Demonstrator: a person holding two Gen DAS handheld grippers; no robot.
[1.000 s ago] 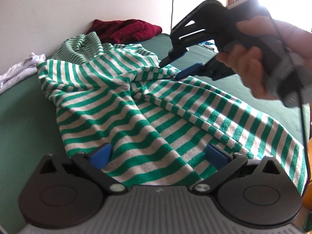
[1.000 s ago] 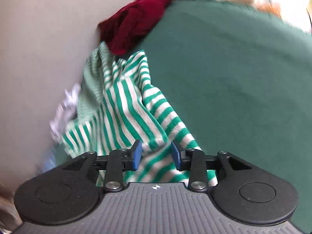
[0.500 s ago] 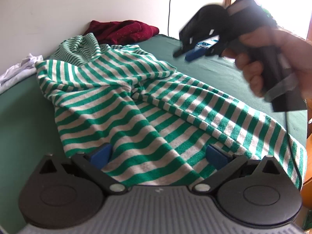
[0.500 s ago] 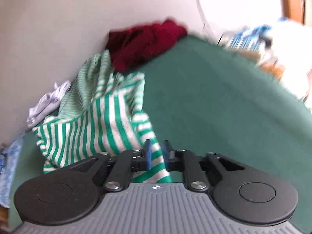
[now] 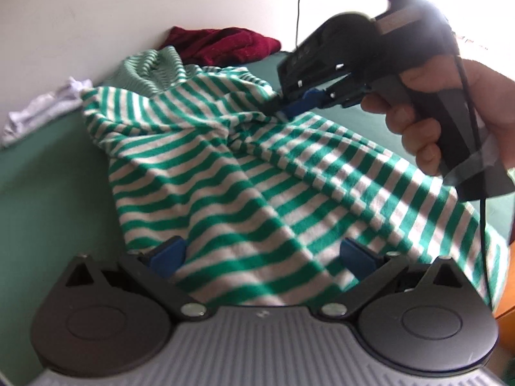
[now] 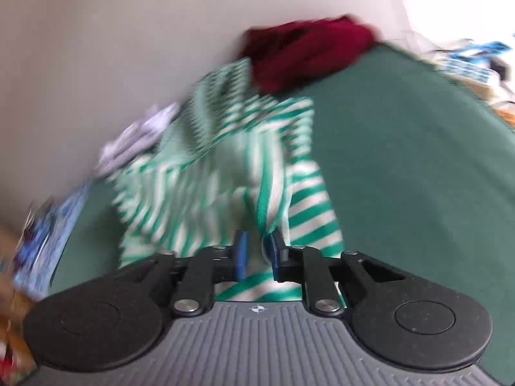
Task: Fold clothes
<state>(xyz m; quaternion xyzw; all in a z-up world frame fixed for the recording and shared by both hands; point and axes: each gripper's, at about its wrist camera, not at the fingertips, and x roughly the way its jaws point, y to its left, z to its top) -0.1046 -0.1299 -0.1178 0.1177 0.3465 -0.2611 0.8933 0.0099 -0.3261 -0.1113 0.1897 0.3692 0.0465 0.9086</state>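
A green-and-white striped shirt (image 5: 244, 173) lies crumpled on the green bed cover (image 5: 45, 193). My left gripper (image 5: 260, 254) stands open at the shirt's near hem, with cloth lying loosely between its wide-set blue pads (image 5: 167, 254). A hand (image 5: 418, 128) holds my right gripper (image 5: 289, 106) at a raised ridge in the middle of the shirt. In the right wrist view, which is blurred, the right gripper (image 6: 257, 251) has its jaws closing on a fold of the striped shirt (image 6: 264, 199) that runs up between the pads.
A dark red garment (image 5: 225, 45) is heaped against the white wall at the back, beside a finer-striped green garment (image 5: 151, 70). White cloth (image 5: 42, 109) lies at the far left. Bare green cover (image 6: 418, 177) stretches to the right. Clutter lines the bed's far right edge (image 6: 466, 64).
The right gripper lifted off the shirt, rolled, then came back down onto the middle ridge with its jaws narrower and cloth now between them. The left gripper has stayed open at the hem.
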